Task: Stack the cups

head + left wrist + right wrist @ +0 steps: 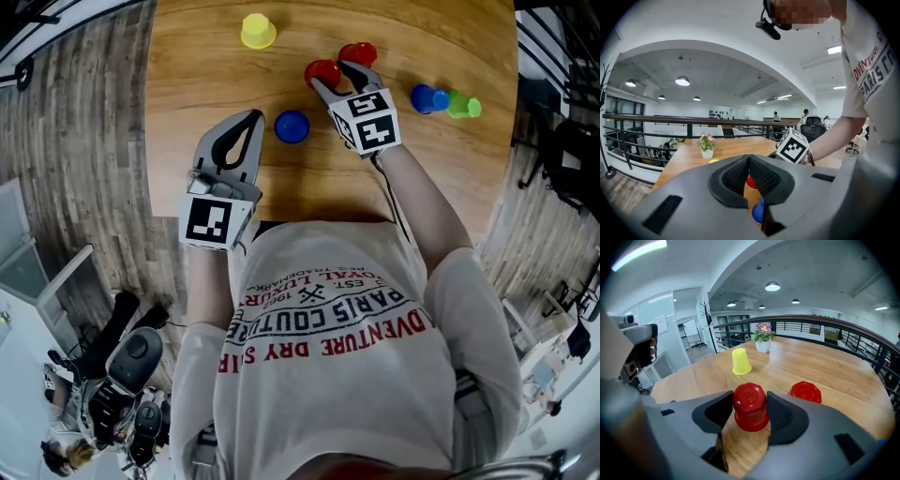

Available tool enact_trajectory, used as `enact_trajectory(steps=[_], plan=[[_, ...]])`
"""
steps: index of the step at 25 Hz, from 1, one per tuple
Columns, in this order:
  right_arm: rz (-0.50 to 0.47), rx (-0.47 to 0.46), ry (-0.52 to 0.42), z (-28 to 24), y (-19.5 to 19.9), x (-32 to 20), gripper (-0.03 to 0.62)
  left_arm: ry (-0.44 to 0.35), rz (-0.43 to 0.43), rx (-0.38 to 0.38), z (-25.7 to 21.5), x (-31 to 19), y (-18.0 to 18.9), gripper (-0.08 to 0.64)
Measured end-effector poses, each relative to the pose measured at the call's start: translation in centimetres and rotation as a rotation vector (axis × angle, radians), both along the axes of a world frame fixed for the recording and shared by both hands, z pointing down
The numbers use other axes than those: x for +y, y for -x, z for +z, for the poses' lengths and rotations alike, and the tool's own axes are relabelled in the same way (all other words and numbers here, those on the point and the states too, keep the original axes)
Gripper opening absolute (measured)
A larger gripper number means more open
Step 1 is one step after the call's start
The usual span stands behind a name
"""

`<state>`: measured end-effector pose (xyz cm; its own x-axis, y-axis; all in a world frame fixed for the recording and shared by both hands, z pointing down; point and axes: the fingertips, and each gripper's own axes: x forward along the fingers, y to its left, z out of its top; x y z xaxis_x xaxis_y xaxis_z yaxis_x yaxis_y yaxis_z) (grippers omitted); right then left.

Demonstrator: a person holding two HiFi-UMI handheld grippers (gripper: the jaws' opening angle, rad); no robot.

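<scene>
in the head view a wooden table [412, 37] carries the cups. the right gripper [330, 75] reaches to about 12 o'clock in the frame, and its jaws stand one on each side of a red cup [322, 68] that sits upside down on the wood. from that cup a second red cup [358, 53] is just beside it at 2 o'clock, a yellow cup [258, 31] lies well apart at 10 o'clock, a blue cup [292, 126] is near at 7 o'clock, and a second blue cup [429, 98] touching a green cup [463, 106] lies off at 3 o'clock. the left gripper [251, 117] hangs at the table's near edge, just at 9 o'clock of the blue cup, with its jaw tips together. in the left gripper view those tips meet and nothing is held; through the gap below them a bit of red cup and the blue cup [758, 213] show on the table, with the right gripper's marker cube [793, 147] at 2 o'clock and a flower pot [707, 145] at 10 o'clock. in the right gripper view the jaws are fairly wide yet closed on the red cup, both pads against its sides while its rim stays on the wood; the second red cup [805, 392] is at 3 o'clock, the yellow cup [740, 362] at 12 o'clock, the flower pot [763, 341] beyond it.
</scene>
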<state>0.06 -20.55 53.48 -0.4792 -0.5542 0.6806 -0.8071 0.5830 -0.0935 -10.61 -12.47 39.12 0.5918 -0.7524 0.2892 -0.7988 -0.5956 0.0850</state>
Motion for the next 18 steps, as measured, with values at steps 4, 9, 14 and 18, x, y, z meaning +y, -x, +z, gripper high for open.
enact_trajectory(steps=[4, 9, 14, 18], plan=[[-0.031, 0.015, -0.004, -0.1, 0.0, 0.2, 0.241, -0.007, 0.000, -0.005, 0.0, 0.0, 0.0, 0.017], [-0.036, 0.038, -0.022, -0.8, -0.6, 1.2, 0.239, -0.025, 0.003, 0.002, -0.7, 0.2, -0.1, 0.017], [0.014, 0.023, -0.027, -1.9, -1.6, 3.4, 0.239, -0.051, 0.047, 0.011, -1.4, 0.9, -0.3, 0.015], [0.027, 0.030, -0.023, -2.0, -2.0, 5.9, 0.239, -0.059, 0.080, 0.011, -1.5, 1.6, -0.6, 0.017]])
